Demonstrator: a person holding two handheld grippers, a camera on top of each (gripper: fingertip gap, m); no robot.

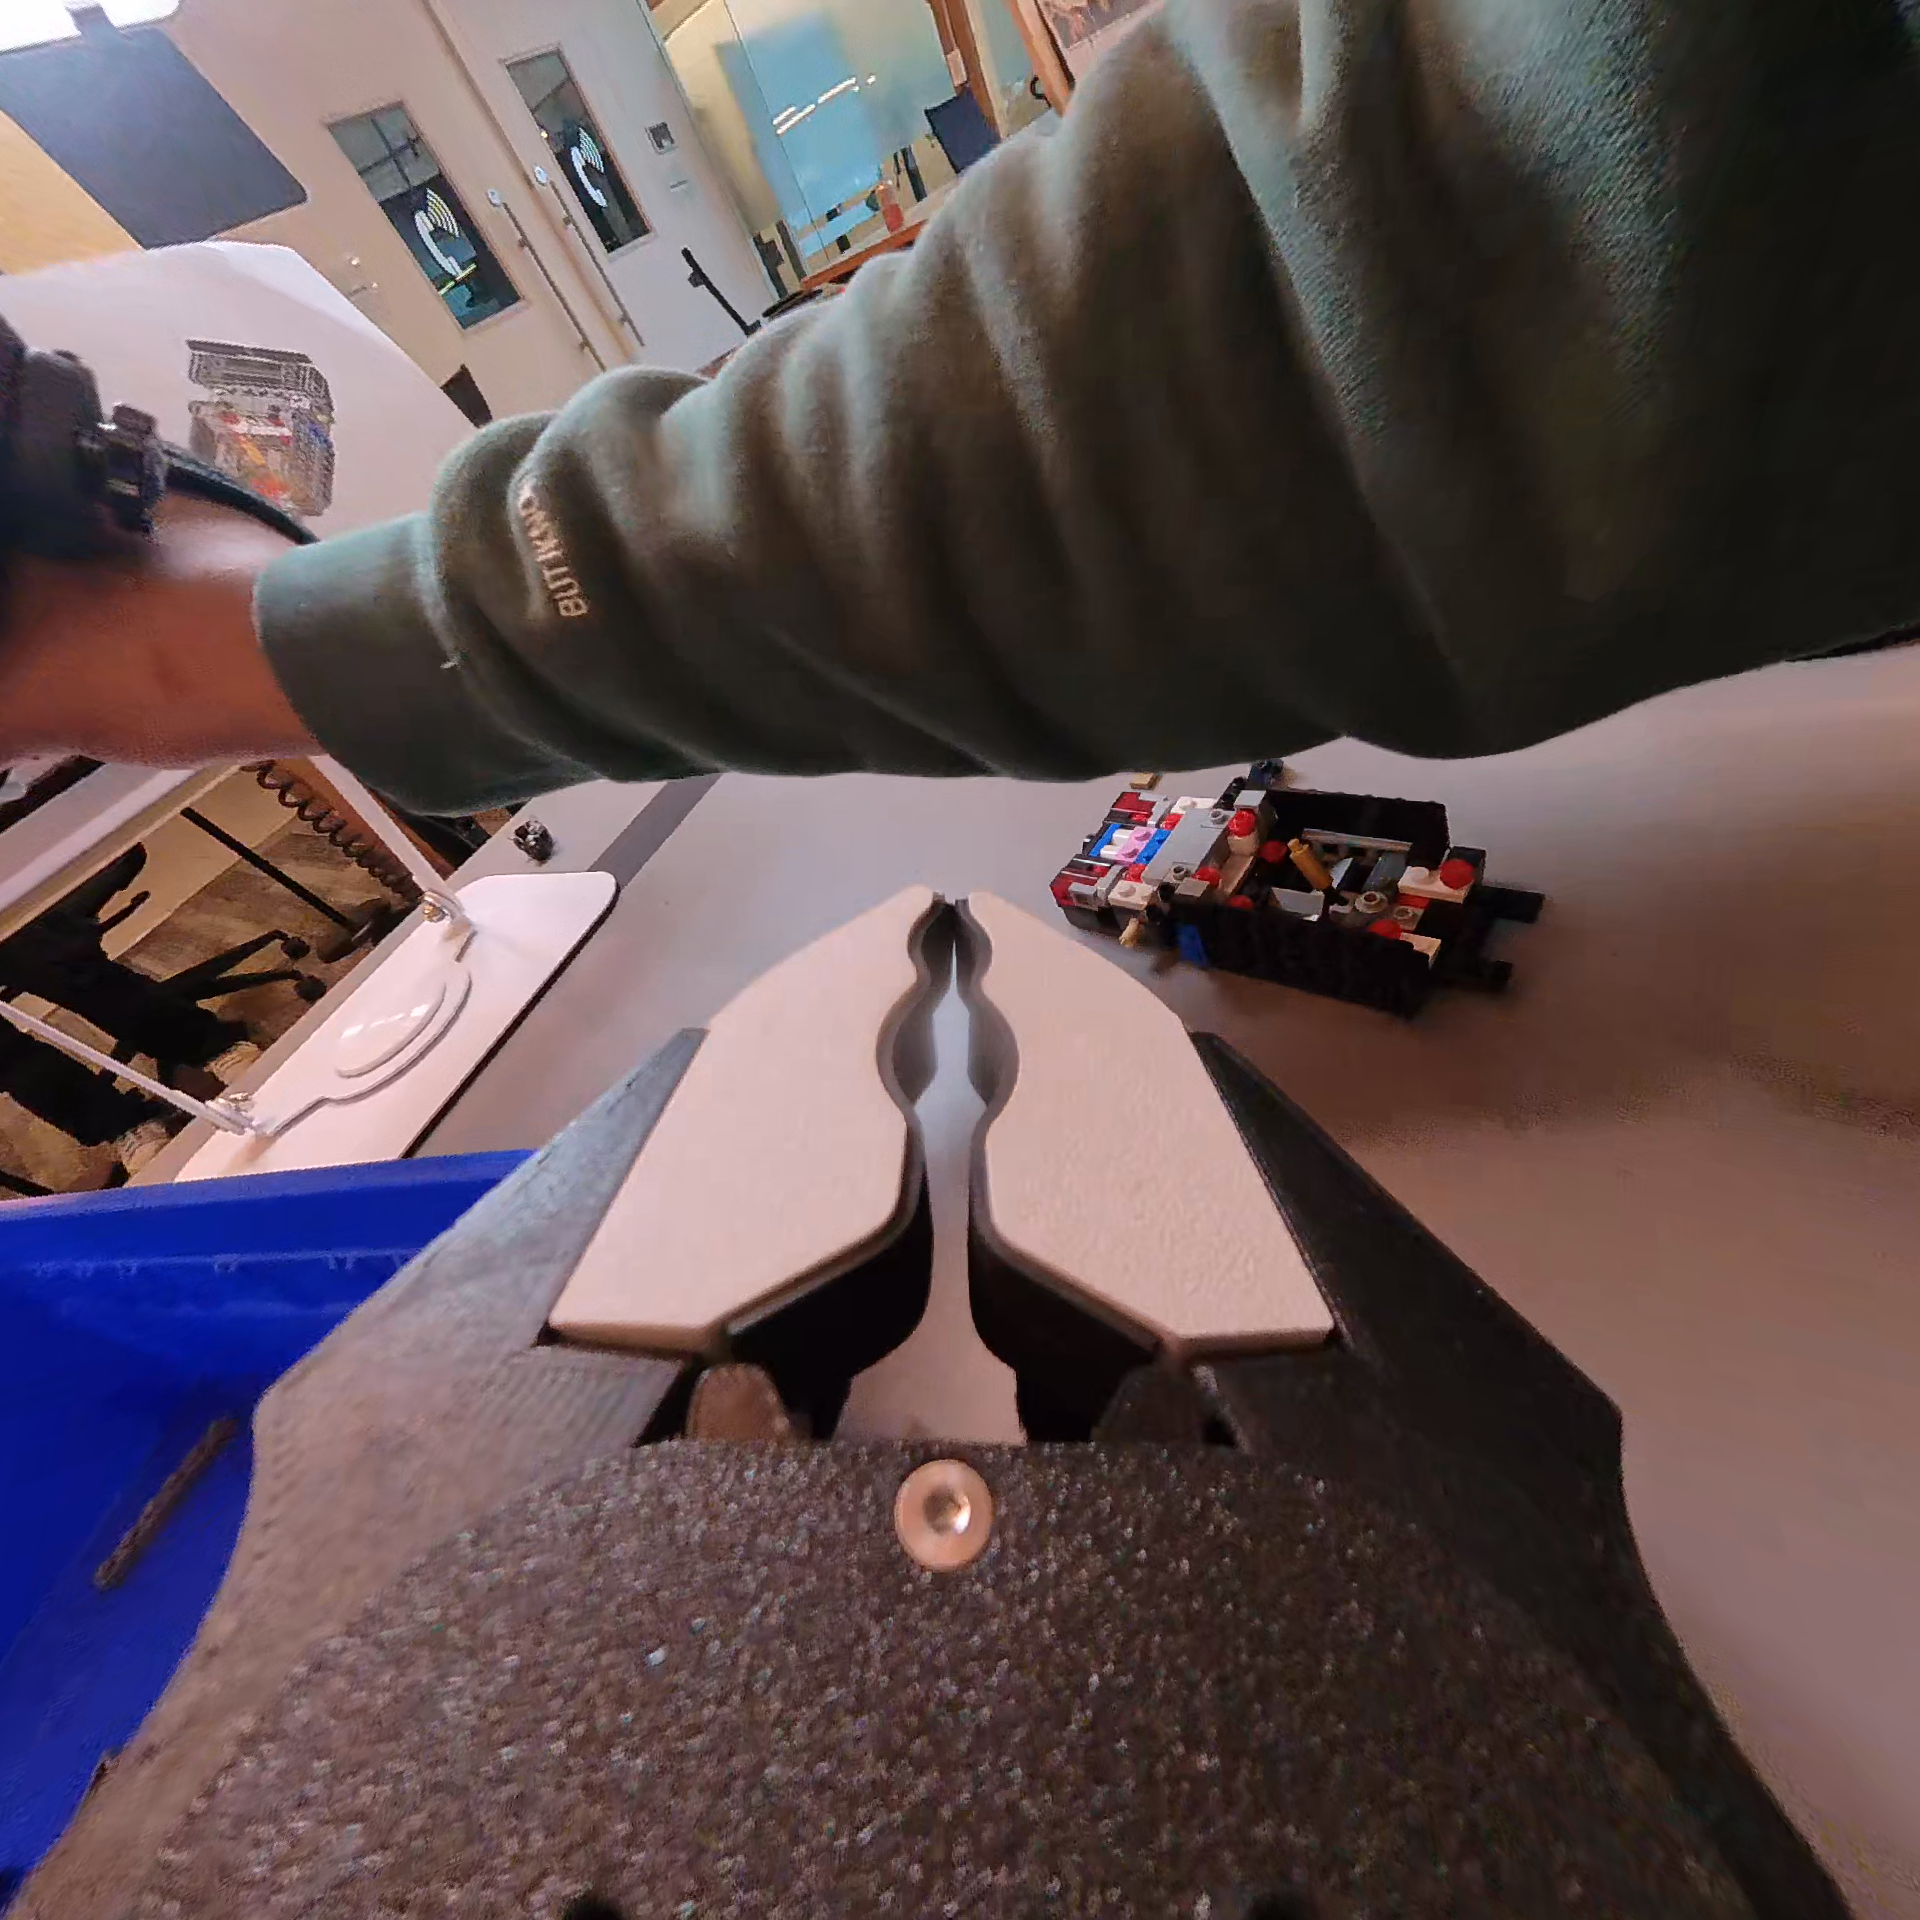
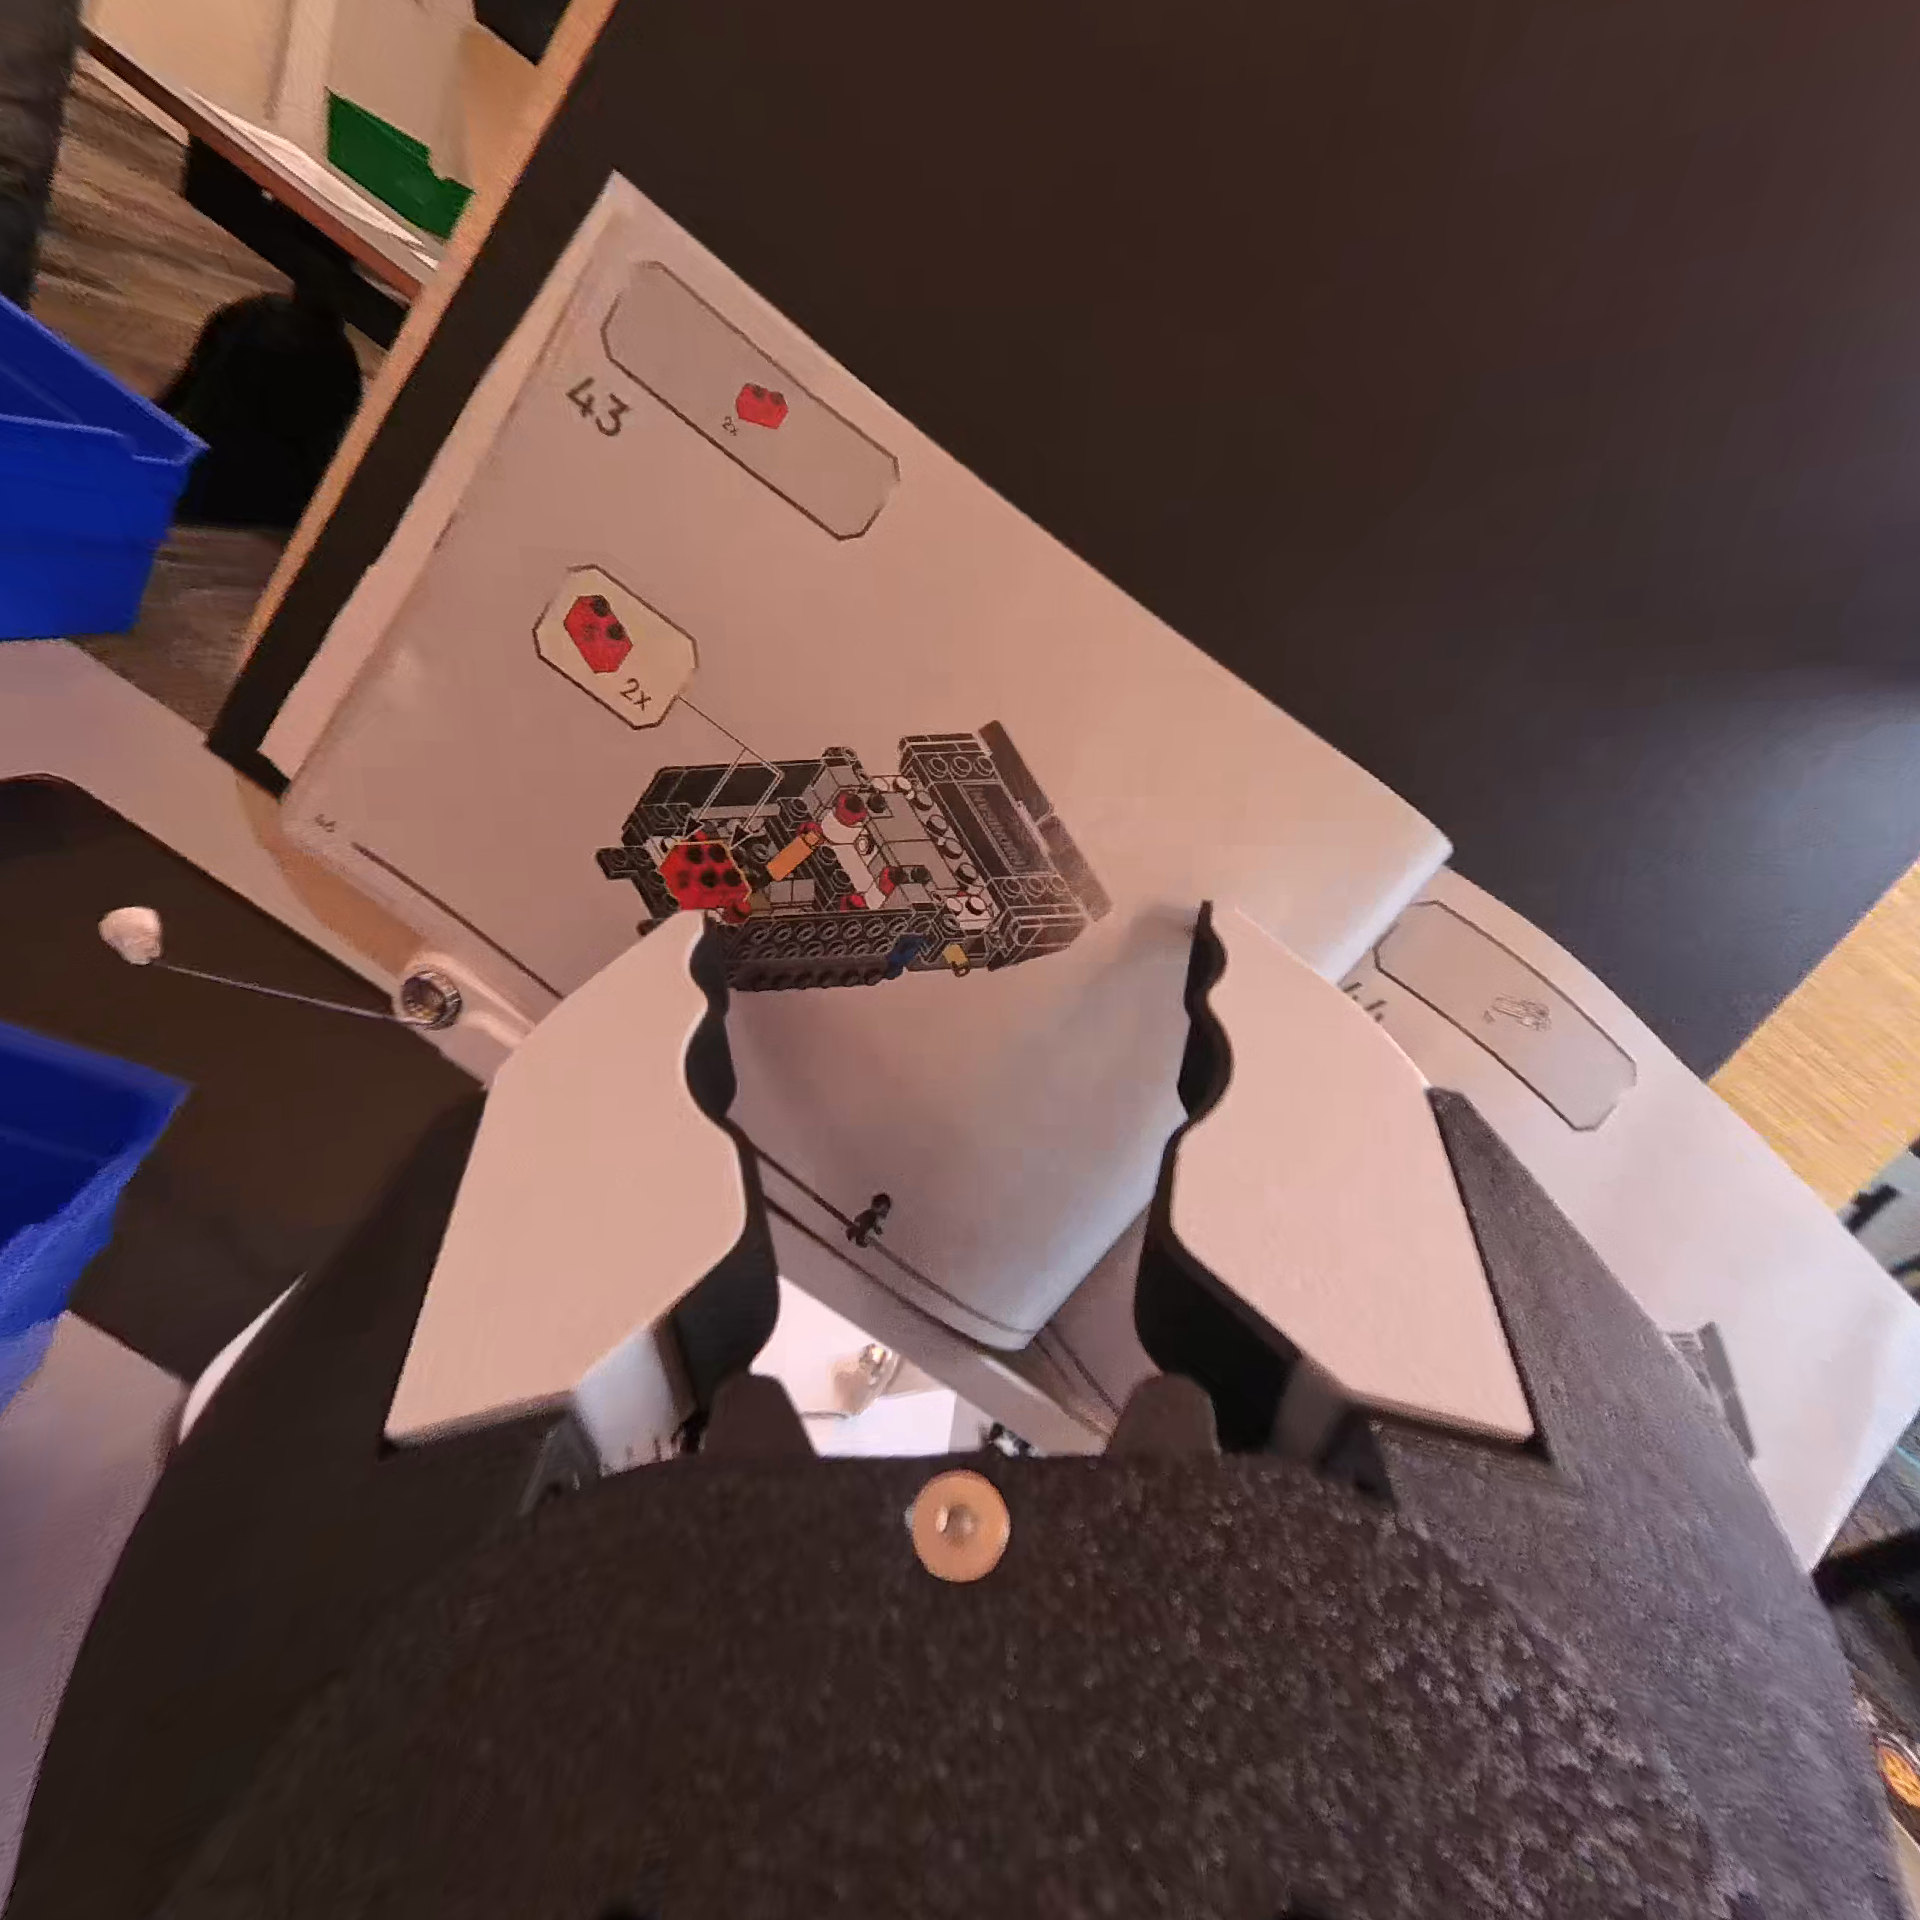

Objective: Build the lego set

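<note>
Plausibly, the wide-open, empty right gripper (image 2: 951, 935) at the instruction booklet (image 2: 831, 644) could crumple its page, the left gripper (image 1: 954, 914) closed empty.

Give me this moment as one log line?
left gripper: shut, empty | right gripper: open, facing instruction booklet | lego model: on table

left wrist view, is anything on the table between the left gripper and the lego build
Nothing visible. The left gripper is shut with bare grey table between it and the lego build, ahead to its right. The green sleeve crosses above, not on the table.
</note>
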